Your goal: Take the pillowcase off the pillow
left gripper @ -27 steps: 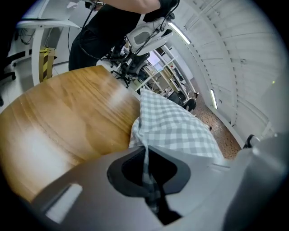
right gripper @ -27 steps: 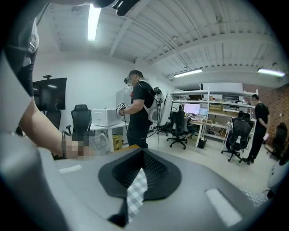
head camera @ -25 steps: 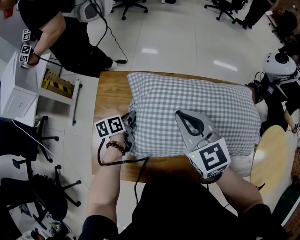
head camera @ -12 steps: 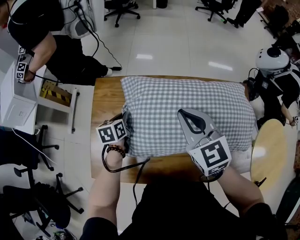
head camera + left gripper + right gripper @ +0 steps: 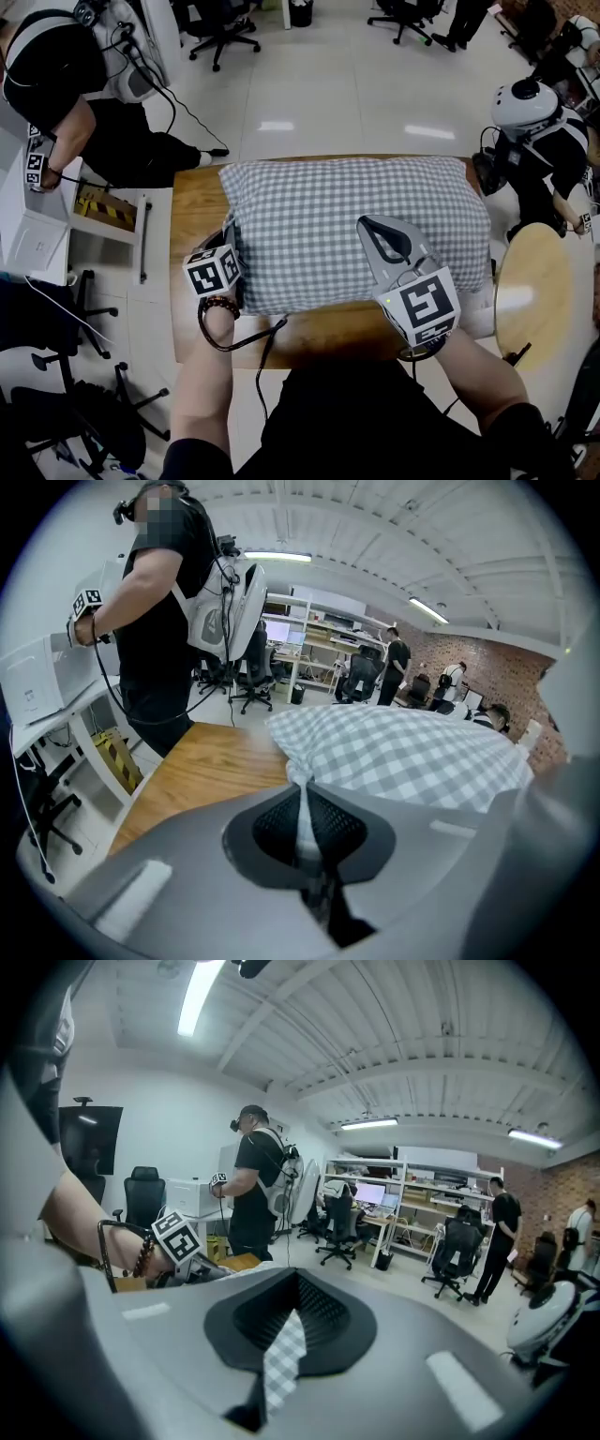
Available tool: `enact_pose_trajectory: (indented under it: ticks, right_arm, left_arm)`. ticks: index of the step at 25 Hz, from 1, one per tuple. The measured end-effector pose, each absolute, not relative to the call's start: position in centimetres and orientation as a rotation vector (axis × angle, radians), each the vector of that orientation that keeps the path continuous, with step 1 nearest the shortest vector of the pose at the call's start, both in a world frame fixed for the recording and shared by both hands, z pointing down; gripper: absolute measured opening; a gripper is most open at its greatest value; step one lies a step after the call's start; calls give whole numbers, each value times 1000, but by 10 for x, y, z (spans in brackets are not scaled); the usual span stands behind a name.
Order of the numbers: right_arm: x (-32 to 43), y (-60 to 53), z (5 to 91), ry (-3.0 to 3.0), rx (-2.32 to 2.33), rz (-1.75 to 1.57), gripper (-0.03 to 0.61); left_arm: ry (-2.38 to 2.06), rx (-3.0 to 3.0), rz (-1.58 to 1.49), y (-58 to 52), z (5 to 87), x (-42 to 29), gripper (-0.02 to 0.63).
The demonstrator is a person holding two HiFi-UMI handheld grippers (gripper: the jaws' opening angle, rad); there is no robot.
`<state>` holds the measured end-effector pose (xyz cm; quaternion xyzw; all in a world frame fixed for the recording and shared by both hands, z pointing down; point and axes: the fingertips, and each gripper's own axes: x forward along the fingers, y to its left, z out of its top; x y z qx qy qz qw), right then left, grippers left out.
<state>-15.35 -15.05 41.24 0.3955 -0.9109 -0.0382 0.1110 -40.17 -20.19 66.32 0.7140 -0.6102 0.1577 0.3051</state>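
Looking steeply down from the head camera, we see a rectangular wooden table (image 5: 192, 202) on a pale tiled floor (image 5: 356, 84), with our own arms reaching in from the bottom edge. Nearly all of the tabletop is covered by a plump pillow (image 5: 347, 225) lying flat and lengthways across it. The pillow is fully inside its grey-and-white checked pillowcase (image 5: 309, 187).

Our right gripper (image 5: 367, 230) lies over the near half of the pillow, right of centre, pointing away from us. In its own view the jaws are closed on a narrow strip of the checked pillowcase (image 5: 281, 1358), which runs up between them.

Our left gripper (image 5: 234, 239) is at the pillow's near left corner, just beside bare wood. Its own view shows the jaws pressed together on a gathered fold of the pillowcase (image 5: 302, 832), with the rest of the pillow swelling beyond it. Whether that pinch takes in only the cover or some filling too, we cannot tell.

Each gripper carries a cube with black-and-white square markers. A beaded bracelet (image 5: 220, 303) circles our left wrist, and a black cable (image 5: 253, 337) loops below it.

A person in black (image 5: 66, 84) stands at a white unit off the table's left end.
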Motion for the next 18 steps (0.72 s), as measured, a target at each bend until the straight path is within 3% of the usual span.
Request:
enact_pose_trajectory:
  ticks: [9, 18]
  right_arm:
    - [-86, -153, 431, -2616, 1222, -112, 2]
    - [57, -174, 467, -2448, 1384, -52, 2]
  left_arm:
    - [-1691, 1832, 406, -198, 657, -408, 6]
    - [-1761, 1747, 423, -198, 660, -396, 6]
